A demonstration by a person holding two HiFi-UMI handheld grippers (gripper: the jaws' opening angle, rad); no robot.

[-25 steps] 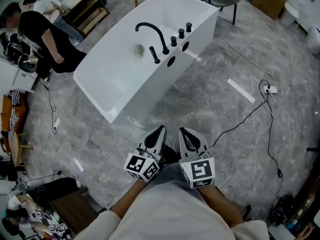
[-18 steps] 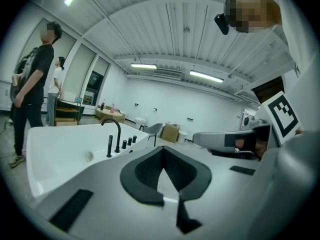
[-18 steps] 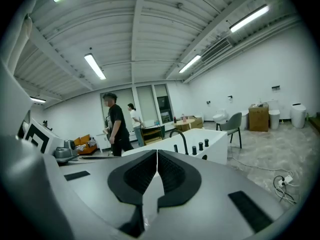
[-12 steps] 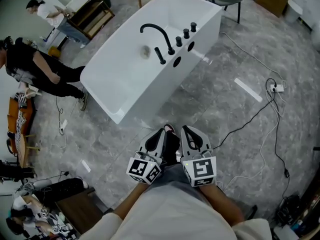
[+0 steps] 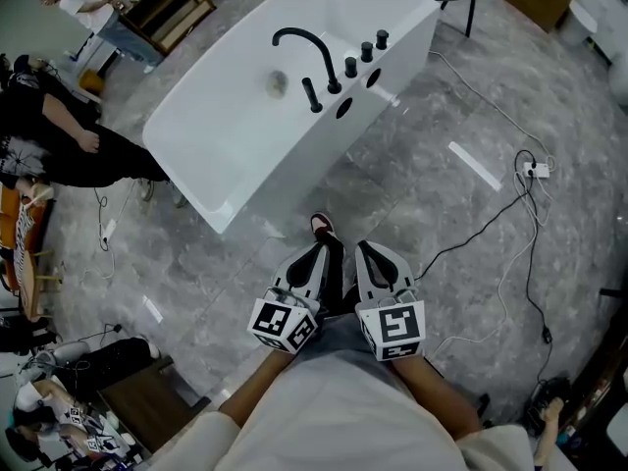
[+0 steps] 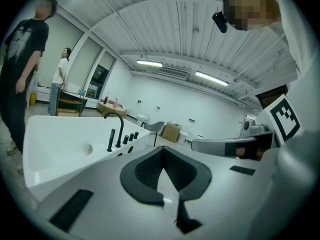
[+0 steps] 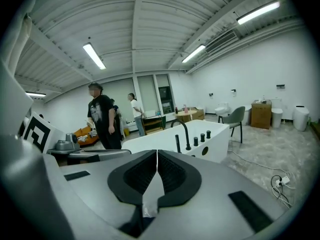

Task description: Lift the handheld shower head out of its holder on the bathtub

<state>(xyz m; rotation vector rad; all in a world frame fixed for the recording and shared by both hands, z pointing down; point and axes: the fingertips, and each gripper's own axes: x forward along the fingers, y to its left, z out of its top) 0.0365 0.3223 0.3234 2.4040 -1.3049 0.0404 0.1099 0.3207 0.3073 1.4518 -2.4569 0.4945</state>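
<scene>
- Black-and-white square markers are being shown on the cube of the left hand-held gripper [image 5: 316, 252] and on that of the right hand-held gripper [image 5: 364, 254]; only coded patterns are being displayed on them, not words.
- Both hand-held grippers are being held side by side, low over the grey floor [image 5: 412, 184], well apart from the white bathtub [image 5: 231, 155].
- Each pair of jaws is being held clenched, with nothing gripped between them.
- The handheld shower head [image 5: 311, 94], a slim black upright rod, is being carried in its holder on the tub's rim, just beside the curved black faucet [image 5: 299, 40] and a row of black knobs [image 5: 365, 53].
- A shoe [image 5: 322, 226] is being seen between the grippers and the tub.
- Black cables [image 5: 510, 234] and a power strip [image 5: 535, 172] are being left lying on the floor at the right.
- Bystanders [image 5: 59, 135] are being seen at the left.
</scene>
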